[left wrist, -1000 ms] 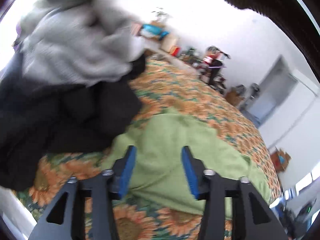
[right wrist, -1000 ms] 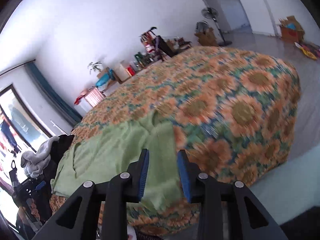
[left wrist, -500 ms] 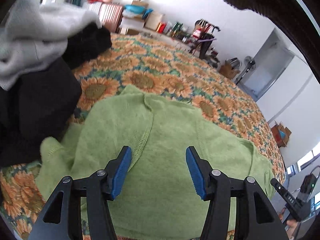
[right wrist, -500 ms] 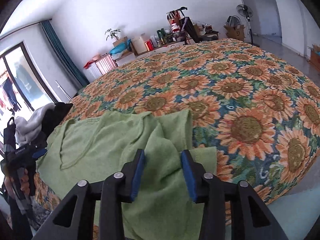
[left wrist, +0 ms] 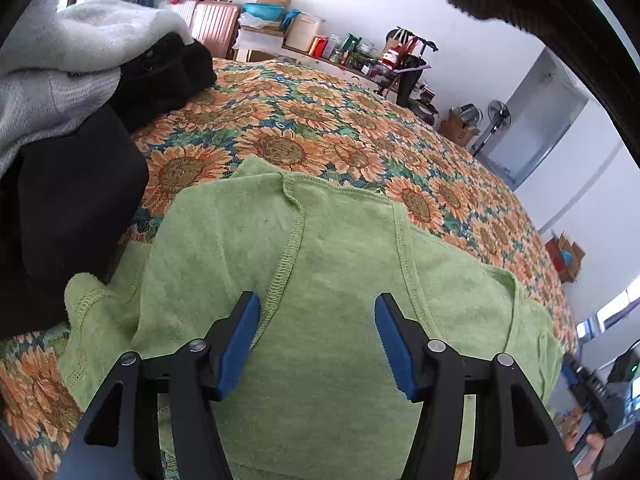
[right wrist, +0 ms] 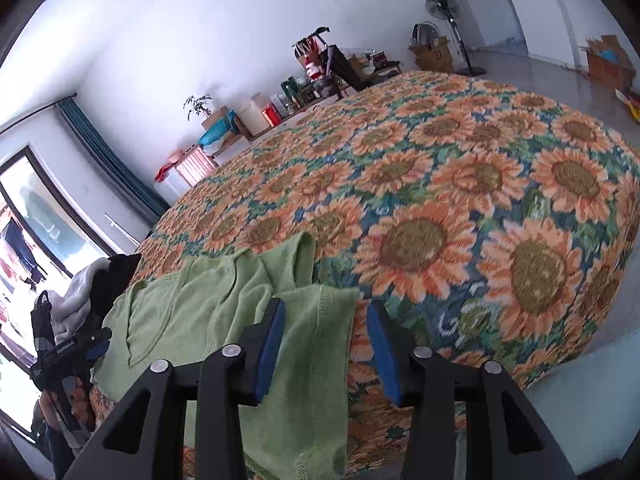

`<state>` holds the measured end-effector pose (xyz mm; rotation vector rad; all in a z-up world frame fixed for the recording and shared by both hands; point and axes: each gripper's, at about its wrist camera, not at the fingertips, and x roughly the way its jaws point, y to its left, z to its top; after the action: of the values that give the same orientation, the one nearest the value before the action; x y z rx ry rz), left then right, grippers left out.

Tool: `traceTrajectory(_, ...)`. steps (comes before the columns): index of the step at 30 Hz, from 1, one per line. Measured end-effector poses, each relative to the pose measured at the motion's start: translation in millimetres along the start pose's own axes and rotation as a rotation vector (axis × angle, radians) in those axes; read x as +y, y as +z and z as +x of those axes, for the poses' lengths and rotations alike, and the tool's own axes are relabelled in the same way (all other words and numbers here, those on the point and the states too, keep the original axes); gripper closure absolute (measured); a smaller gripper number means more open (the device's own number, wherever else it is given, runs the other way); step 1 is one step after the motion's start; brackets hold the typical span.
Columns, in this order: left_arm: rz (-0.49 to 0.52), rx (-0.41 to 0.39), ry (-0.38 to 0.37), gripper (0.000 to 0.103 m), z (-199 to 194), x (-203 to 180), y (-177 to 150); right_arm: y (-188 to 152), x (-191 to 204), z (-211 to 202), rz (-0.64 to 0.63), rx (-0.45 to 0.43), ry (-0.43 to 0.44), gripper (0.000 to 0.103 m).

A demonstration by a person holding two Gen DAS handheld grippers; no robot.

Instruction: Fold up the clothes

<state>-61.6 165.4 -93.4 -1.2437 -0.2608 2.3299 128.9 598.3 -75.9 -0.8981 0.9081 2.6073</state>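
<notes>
A wide bed under a sunflower-print bedspread (right wrist: 460, 208) fills your view. Your green terry-cloth shirt (left wrist: 320, 280) lies spread at its near edge, unfolded, beside a heap of grey and black clothes (left wrist: 80, 120) awaiting their turn. Your left claw (left wrist: 316, 340) is released and your right claw (right wrist: 326, 344) is opening; both hover over the shirt, grasping nothing.

Garment (left wrist: 328, 264) plain light green with matching stitching. Bedspread (right wrist: 460, 184) orange sunflowers on teal-green ground. Pile at 10 o'clock in left wrist view: grey knit (left wrist: 60, 68) over black cloth (left wrist: 76, 192). Gripper pads (left wrist: 240, 340) blue, frames black.
</notes>
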Motion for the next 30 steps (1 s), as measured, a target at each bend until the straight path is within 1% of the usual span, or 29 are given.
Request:
traceTrajectory(1,-0.002,0.001,-0.004,0.042,0,1,0,-2,0,1,0.001,0.007,0.013,0.069)
traceTrajectory(2,-0.001,0.003,-0.006,0.042,-1,1,0,-4,2,2,-0.009,0.009,0.012,0.073)
traceTrajectory(4,0.002,0.005,-0.009,0.042,-3,0,-1,-8,6,2,-0.050,0.006,-0.004,0.091)
traceTrajectory(5,0.007,0.006,-0.008,0.042,-2,0,-1,-9,7,0,-0.057,-0.003,-0.002,0.094)
traceTrajectory(6,0.012,0.007,-0.006,0.042,-2,-1,-1,-9,6,-3,-0.053,-0.013,0.003,0.095)
traceTrajectory(9,0.021,0.005,-0.003,0.042,-2,-2,-1,-7,-1,-16,-0.020,-0.059,-0.016,0.095)
traceTrajectory(11,0.026,0.003,-0.001,0.042,-1,-2,-2,-3,-8,-26,0.007,-0.103,-0.044,0.095)
traceTrajectory(12,0.029,0.002,0.000,0.042,-1,-2,-2,-2,-11,-30,0.019,-0.125,-0.059,0.091)
traceTrajectory(13,0.031,0.001,0.001,0.042,-1,-3,-2,-2,-14,-34,0.027,-0.128,-0.056,0.088)
traceTrajectory(14,0.033,0.000,0.002,0.042,-1,-3,-3,-4,-16,-36,0.036,-0.106,-0.034,0.083)
traceTrajectory(15,0.034,0.001,0.004,0.042,-1,-3,-2,-7,-17,-36,0.048,-0.085,-0.015,0.071)
traceTrajectory(17,0.030,0.002,0.001,0.041,0,-3,-2,-17,-17,-37,0.049,-0.053,0.010,0.069)
traceTrajectory(20,0.026,0.003,-0.006,0.039,0,-2,-1,-40,-17,-34,0.064,-0.009,0.038,0.062)
traceTrajectory(22,0.029,0.004,-0.009,0.039,0,-2,-1,-56,-18,-31,0.085,0.027,0.053,0.062)
traceTrajectory(23,0.031,0.005,-0.010,0.039,0,-2,-1,-63,-19,-30,0.091,0.040,0.059,0.063)
traceTrajectory(24,0.032,0.006,-0.011,0.039,0,-2,-1,-69,-18,-31,0.087,0.041,0.062,0.070)
traceTrajectory(25,0.033,0.006,-0.012,0.039,0,-2,-1,-73,-18,-32,0.078,0.039,0.056,0.084)
traceTrajectory(27,0.031,0.005,-0.015,0.039,0,-2,-1,-76,-16,-36,0.046,0.022,-0.002,0.096)
traceTrajectory(28,0.027,0.003,-0.017,0.039,-1,-1,-1,-77,-18,-38,0.042,0.022,-0.029,0.096)
traceTrajectory(30,0.021,0.000,-0.022,0.039,-1,-1,-1,-74,-27,-40,0.065,0.020,-0.048,0.096)
